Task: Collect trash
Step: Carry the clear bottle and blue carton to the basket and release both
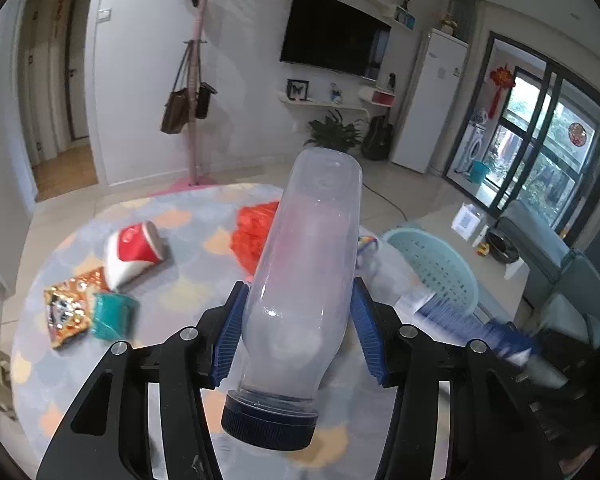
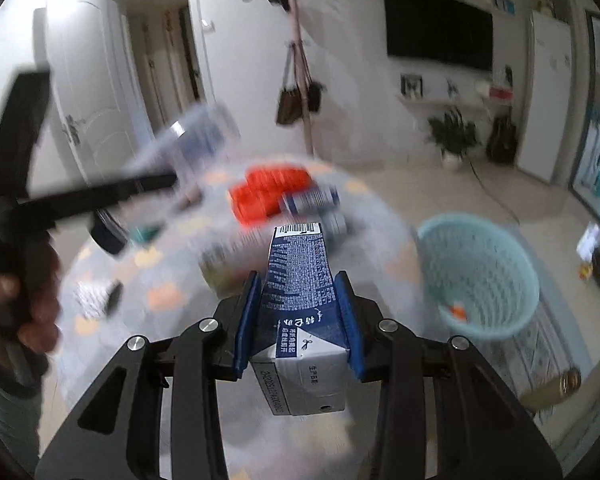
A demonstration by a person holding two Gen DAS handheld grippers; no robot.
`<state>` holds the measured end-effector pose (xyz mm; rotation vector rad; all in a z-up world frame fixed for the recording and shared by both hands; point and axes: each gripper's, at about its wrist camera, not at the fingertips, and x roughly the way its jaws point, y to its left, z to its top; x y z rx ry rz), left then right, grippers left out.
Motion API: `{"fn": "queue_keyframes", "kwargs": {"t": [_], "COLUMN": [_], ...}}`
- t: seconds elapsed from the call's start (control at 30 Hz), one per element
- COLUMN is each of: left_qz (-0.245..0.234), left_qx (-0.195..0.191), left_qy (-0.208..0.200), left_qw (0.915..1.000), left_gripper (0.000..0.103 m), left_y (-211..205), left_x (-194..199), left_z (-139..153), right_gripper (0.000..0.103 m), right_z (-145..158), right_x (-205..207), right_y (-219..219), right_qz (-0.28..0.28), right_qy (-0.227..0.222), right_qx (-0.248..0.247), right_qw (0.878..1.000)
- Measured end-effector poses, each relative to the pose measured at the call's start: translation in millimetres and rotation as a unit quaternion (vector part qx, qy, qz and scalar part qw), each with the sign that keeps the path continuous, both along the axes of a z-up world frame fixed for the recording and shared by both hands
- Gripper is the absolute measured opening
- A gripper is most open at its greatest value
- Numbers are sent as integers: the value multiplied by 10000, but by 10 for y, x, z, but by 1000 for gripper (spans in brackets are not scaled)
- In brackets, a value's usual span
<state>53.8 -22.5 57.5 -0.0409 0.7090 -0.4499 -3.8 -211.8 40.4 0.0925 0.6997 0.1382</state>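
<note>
My left gripper (image 1: 300, 296) is shut on an empty clear plastic bottle (image 1: 304, 280) with a dark blue cap, held above the round table (image 1: 188, 360). My right gripper (image 2: 298, 284) is shut on a blue and white milk carton (image 2: 300, 308), held above the table (image 2: 172, 280). A light blue mesh waste basket (image 2: 480, 276) stands right of the table, with a small orange scrap inside; it also shows in the left wrist view (image 1: 440, 264). The left gripper and its bottle (image 2: 192, 136) appear blurred at the left of the right wrist view.
On the table lie a red and white paper cup (image 1: 134, 252), a shiny snack wrapper (image 1: 66, 312), a teal packet (image 1: 112, 312), a red crumpled bag (image 1: 252, 236) and a blue and white can (image 2: 312, 200). A coat stand (image 1: 194, 112) stands beyond the table.
</note>
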Motion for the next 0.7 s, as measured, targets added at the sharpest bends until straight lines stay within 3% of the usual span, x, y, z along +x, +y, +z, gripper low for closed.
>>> {"fn": "queue_keyframes", "kwargs": {"t": [0.17, 0.43, 0.5, 0.7], "left_qz": [-116, -218, -256, -321], "left_qx": [100, 122, 152, 146], "left_qy": [60, 177, 185, 302], "left_qw": [9999, 9995, 9994, 9989], "left_gripper": [50, 50, 50, 50], "left_y": [-105, -286, -363, -480], "left_x": [-55, -80, -118, -136], "left_z": [-96, -136, -128, -178], "right_gripper": [34, 36, 51, 54], "right_z": [-355, -614, -636, -671], "right_x": [-72, 54, 125, 322], "right_y": [-52, -108, -121, -144], "right_qz": [57, 129, 145, 181], "right_qy": [536, 1261, 1389, 1703], "right_qx": [74, 248, 324, 526], "right_qw": [9985, 9916, 9897, 9838]}}
